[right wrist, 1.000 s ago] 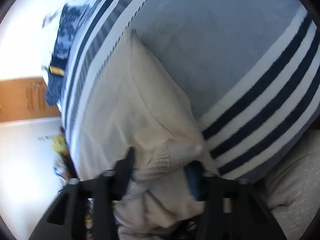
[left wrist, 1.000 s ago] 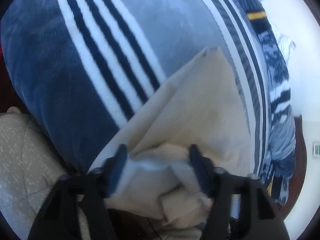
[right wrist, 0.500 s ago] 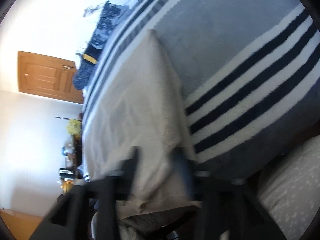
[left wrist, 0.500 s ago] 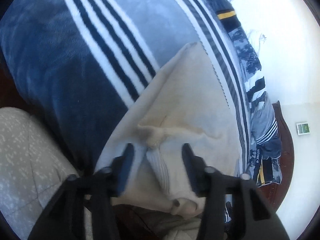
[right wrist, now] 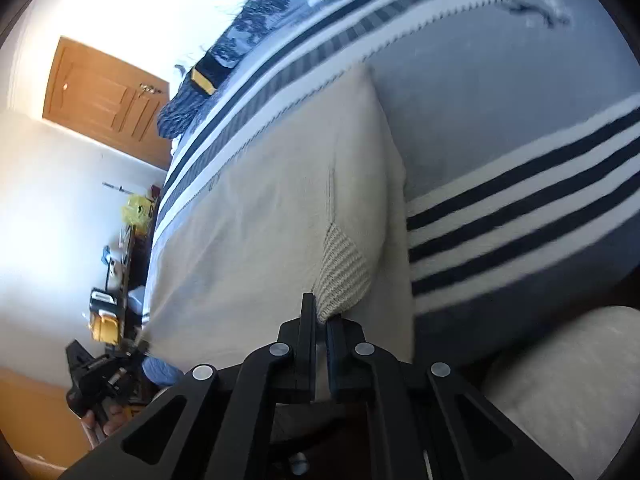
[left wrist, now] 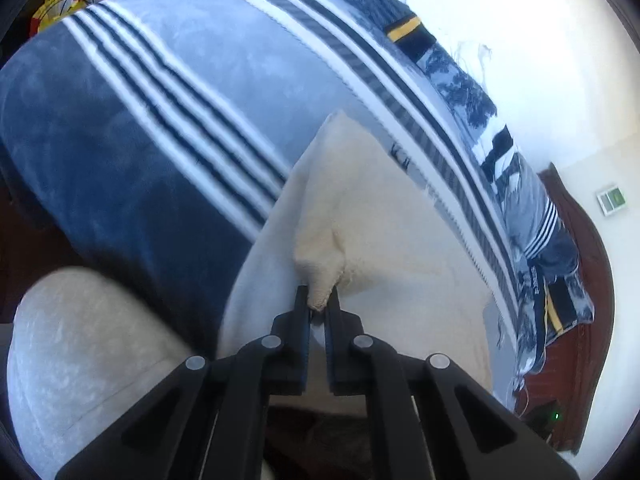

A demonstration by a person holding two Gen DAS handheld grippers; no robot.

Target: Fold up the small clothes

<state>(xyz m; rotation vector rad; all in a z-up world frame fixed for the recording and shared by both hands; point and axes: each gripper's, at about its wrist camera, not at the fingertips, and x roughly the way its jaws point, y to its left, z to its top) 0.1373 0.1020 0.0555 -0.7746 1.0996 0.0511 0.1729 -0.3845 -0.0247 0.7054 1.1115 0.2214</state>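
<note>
A cream knit garment [left wrist: 384, 220] lies spread on a blue-grey striped blanket [left wrist: 160, 120], its near edge at the bed's front. My left gripper [left wrist: 318, 308] is shut on a bunched corner of the garment. In the right wrist view the same cream garment [right wrist: 260, 220] stretches away from me, and my right gripper [right wrist: 322, 318] is shut on its ribbed hem corner [right wrist: 344, 276]. Both grippers hold the cloth taut at its near edge.
Dark patterned clothes [left wrist: 532, 232] lie along the bed's far side. A beige cushion [left wrist: 80, 344] sits at the near edge, also in the right wrist view [right wrist: 560, 380]. A wooden door [right wrist: 104, 96], cluttered shelves [right wrist: 116, 264] and the other handheld gripper [right wrist: 100, 376] show left.
Both grippers have closed from open onto the garment's near corners, and pulled back, drawing the cream cloth flatter and tauter over the blanket.
</note>
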